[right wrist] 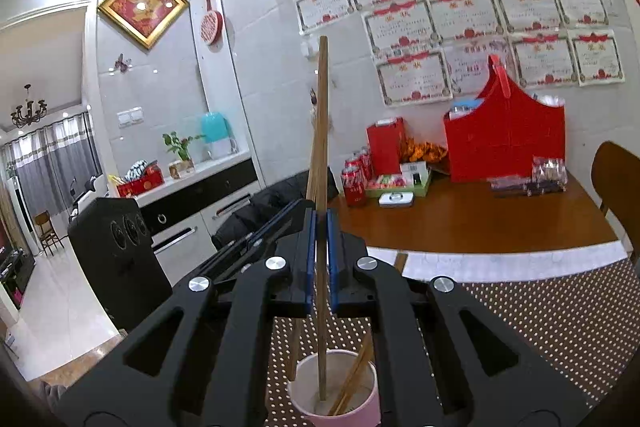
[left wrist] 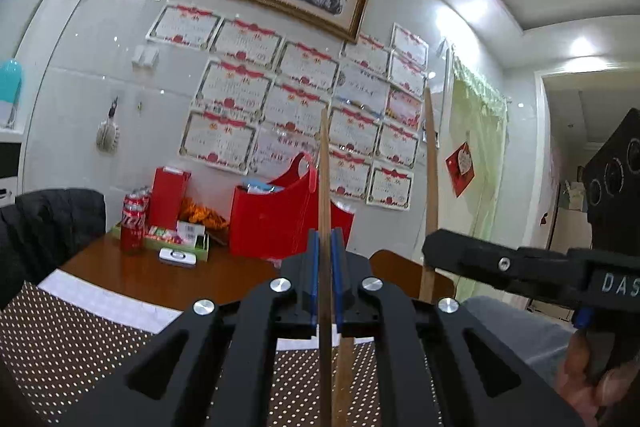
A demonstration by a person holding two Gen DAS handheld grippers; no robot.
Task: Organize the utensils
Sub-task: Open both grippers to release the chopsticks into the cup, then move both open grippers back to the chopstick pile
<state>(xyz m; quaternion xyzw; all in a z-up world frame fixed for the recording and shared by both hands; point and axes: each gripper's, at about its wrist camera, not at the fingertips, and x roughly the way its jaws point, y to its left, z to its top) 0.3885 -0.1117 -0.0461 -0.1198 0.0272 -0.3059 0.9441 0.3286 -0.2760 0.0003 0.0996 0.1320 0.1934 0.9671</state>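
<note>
Your left gripper (left wrist: pixel 327 259) has its jaws clamped on one wooden chopstick (left wrist: pixel 325 187), held upright: a plain, thin brown stick. Your right gripper (right wrist: pixel 320 239) likewise grips a second chopstick (right wrist: pixel 321 131), upright, its lower end inside the pink cup (right wrist: pixel 360 409). Another pair of chopsticks (right wrist: pixel 354 377) leans in that cup. The cup stands on the dotted mat (right wrist: pixel 540 327) covering the bench (right wrist: pixel 480 223), below your right gripper.
</note>
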